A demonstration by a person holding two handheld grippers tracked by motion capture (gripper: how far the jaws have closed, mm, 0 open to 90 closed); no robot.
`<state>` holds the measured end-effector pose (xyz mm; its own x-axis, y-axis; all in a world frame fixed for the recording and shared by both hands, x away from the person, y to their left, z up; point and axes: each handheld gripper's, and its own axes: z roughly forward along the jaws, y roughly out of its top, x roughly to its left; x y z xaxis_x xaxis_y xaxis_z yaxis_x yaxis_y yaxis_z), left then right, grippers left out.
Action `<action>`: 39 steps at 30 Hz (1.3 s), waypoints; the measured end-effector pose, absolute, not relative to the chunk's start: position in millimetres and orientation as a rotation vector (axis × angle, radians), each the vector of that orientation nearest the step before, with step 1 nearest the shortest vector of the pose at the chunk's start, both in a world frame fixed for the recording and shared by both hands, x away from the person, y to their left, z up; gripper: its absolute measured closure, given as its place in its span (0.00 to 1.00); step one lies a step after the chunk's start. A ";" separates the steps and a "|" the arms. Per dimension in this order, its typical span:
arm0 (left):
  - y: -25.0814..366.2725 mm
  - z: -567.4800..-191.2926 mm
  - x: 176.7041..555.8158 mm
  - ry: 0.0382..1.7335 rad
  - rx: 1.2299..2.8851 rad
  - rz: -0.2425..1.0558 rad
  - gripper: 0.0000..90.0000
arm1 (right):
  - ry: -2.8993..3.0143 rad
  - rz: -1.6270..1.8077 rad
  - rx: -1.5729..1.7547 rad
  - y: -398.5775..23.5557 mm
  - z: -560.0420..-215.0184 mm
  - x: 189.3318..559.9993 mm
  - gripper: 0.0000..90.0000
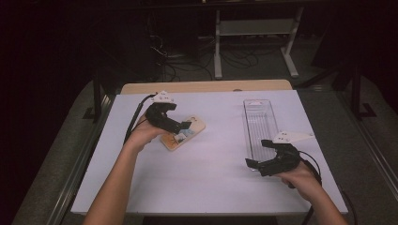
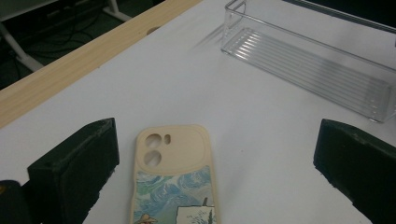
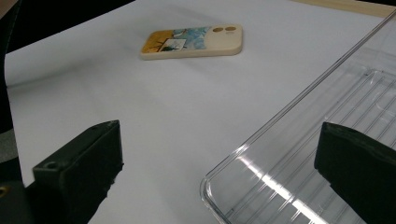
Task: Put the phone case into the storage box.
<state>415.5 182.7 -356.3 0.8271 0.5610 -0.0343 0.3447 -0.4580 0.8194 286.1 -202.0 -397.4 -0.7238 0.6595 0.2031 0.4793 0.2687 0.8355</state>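
A cream phone case with a blue and orange picture lies face down on the white table top, left of centre. My left gripper hovers over its near end, open. In the left gripper view the phone case lies between the two wide-apart jaws, closer to the left one. A long clear plastic tray stands empty at the right. My right gripper is open at the tray's near end. In the right gripper view the tray's corner sits between the jaws, and the phone case lies farther off.
A white sheet covers the table; a strip of bare wood shows along the far edge. The clear tray lies beyond the phone case in the left gripper view. Cables and a white table frame stand on the dark floor behind.
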 end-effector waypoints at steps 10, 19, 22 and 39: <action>183.6 -362.1 427.6 0.705 2.075 0.301 0.00 | 2.353 1.443 1.066 -201.7 -398.4 286.5 0.01; 190.2 -371.0 433.7 0.745 2.085 0.321 0.00 | 2.353 1.435 1.063 -201.9 -398.9 286.6 0.01; 194.0 -372.5 435.6 0.783 2.077 0.327 0.00 | 2.353 1.437 1.064 -202.1 -399.0 286.7 0.01; 195.7 -377.7 439.1 0.816 2.120 0.335 0.00 | 2.357 1.433 1.064 -201.1 -399.4 286.5 0.01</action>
<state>439.1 195.7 -377.7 0.7545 0.6549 -0.0419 0.4367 -0.4534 0.7770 286.5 -201.1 -399.4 -0.7263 0.6580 0.1988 0.4795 0.2778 0.8324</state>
